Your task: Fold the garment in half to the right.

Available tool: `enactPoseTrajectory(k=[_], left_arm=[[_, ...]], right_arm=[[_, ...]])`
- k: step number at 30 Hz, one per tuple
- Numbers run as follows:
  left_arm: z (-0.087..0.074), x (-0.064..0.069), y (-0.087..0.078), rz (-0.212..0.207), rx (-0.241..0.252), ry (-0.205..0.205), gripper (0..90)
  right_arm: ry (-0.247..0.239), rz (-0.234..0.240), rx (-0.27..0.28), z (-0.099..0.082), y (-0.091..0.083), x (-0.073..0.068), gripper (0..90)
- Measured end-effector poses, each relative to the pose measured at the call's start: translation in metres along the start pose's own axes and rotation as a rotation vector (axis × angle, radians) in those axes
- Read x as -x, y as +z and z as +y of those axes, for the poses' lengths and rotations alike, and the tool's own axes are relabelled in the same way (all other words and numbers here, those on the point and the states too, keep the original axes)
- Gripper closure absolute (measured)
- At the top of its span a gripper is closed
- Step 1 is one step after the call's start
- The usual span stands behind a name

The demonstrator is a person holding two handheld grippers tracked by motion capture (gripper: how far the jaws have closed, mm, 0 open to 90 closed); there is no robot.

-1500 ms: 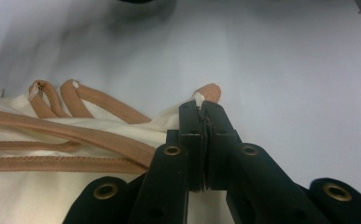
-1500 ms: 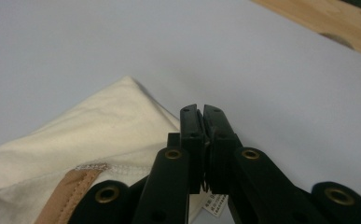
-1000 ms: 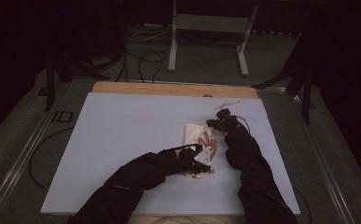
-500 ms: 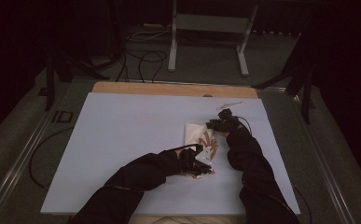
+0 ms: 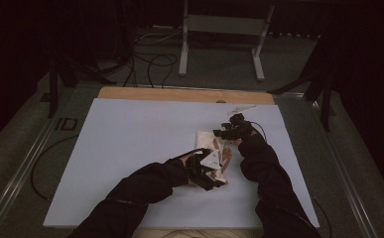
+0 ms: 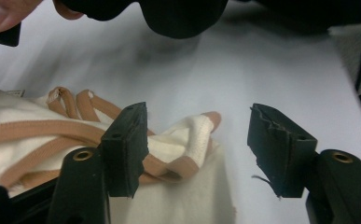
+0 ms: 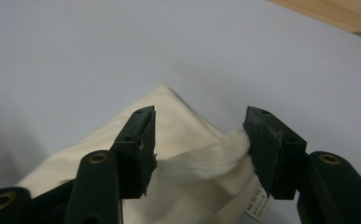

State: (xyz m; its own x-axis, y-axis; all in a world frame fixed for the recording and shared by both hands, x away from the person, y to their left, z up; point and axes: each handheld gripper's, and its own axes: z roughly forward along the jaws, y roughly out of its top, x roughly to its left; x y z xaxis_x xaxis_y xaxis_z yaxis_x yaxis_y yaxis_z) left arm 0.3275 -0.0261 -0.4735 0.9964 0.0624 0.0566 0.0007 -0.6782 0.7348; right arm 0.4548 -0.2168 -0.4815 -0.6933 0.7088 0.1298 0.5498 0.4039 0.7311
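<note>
Dim and underexposed in the high view, with near-black surroundings at the left, right and upper edges; brightest on the pale lilac-white table sheet [image 5: 130, 148] at centre. Grainy, soft in detail, dark sleeves lost in shadow near the bottom. Much brighter and evenly lit in both gripper views, without glare. Soft grey shadow in the upper middle of the left gripper view and along the left edge of the right gripper view. Slightly blurred at the top of the left gripper view; black jaws near the bottom reasonably sharp.
</note>
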Motion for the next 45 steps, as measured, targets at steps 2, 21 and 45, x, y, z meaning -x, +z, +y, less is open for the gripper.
enactPoseTrajectory(k=[2,21,45], left_arm=[[-0.002,0.000,-0.005,0.003,0.009,-0.009,36.1],[-0.042,0.004,-0.063,0.105,0.086,-0.134,0.4],[-0.101,0.029,-0.108,0.237,0.186,-0.283,0.4]], right_arm=[[-0.015,0.010,0.008,0.002,-0.002,-0.005,43.7],[-0.158,0.078,-0.047,-0.005,-0.013,-0.062,50.5],[-0.223,-0.095,-0.095,-0.023,-0.029,-0.063,87.5]])
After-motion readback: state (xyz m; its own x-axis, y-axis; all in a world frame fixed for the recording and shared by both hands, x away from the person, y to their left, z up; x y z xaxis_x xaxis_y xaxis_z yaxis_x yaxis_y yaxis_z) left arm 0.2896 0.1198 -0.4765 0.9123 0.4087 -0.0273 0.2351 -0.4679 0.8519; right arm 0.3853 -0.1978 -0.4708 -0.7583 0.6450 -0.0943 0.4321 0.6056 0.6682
